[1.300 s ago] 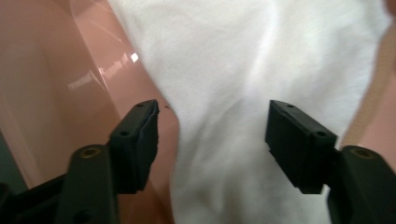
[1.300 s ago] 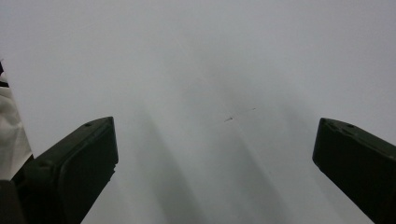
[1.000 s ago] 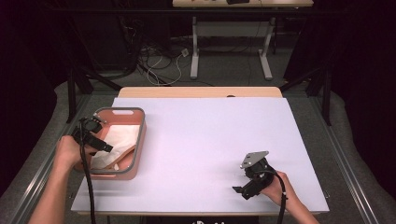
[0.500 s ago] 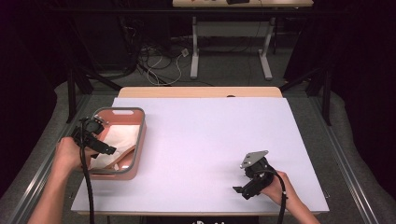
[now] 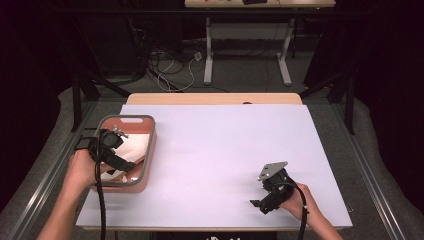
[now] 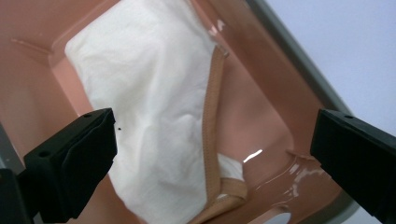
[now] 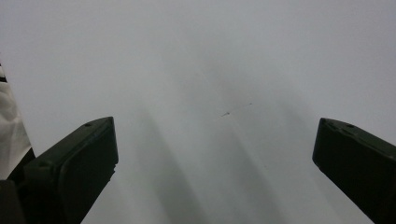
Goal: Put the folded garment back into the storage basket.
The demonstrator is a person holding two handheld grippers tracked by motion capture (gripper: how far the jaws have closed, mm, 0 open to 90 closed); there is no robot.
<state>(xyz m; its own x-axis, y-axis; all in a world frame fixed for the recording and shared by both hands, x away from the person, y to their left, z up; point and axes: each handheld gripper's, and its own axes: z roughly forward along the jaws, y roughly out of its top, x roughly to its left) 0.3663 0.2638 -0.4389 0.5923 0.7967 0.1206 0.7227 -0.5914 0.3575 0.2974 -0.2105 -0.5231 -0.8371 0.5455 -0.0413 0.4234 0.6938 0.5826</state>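
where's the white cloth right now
The white cloth lies inside the pink tray at the table's left side in the high view, just under the left gripper, whose open jaws hover above it.

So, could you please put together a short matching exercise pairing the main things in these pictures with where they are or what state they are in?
Things:
1. white cloth
2. pink bin
3. left gripper
4. right gripper

Places or states:
A. at the table's left edge
B. open, low over the bare white tabletop, near the front right
C. lying inside the bin
D. open, poised above the cloth

Pairs: 1-C, 2-A, 3-D, 4-B
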